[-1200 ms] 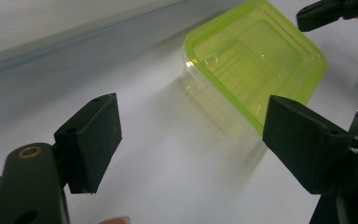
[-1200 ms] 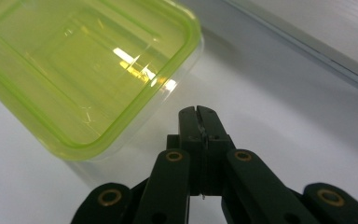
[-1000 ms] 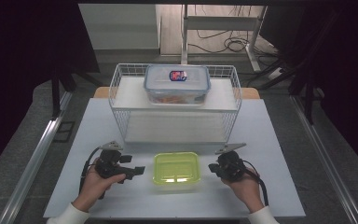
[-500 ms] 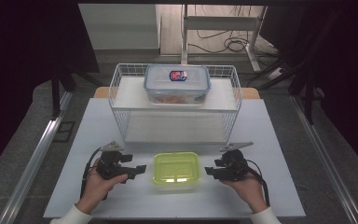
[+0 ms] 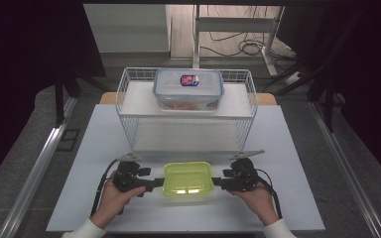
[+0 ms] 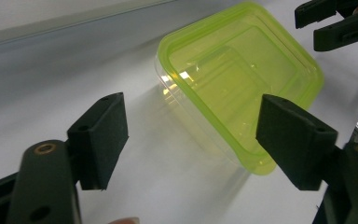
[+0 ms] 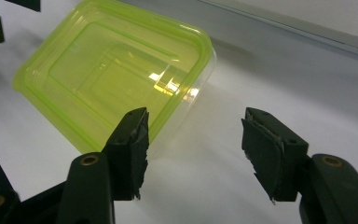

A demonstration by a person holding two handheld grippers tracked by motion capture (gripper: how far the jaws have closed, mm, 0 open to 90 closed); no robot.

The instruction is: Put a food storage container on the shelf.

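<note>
Wire rack (image 5: 186,115) behind – sides free

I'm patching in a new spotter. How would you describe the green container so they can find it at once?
Start at the white wire rack at the back of the table; the container with the yellow-green lid sits on the table in front of it, between the left gripper and right gripper. Unlike the blue-rimmed food box on the rack, it looks empty.

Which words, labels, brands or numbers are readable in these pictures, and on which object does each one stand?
No text can be read.
Red and blue label on the lid of the clear box on the wire shelf: too small and blurred to read.
Green-lidded box and both grippers: no writing visible.
</note>
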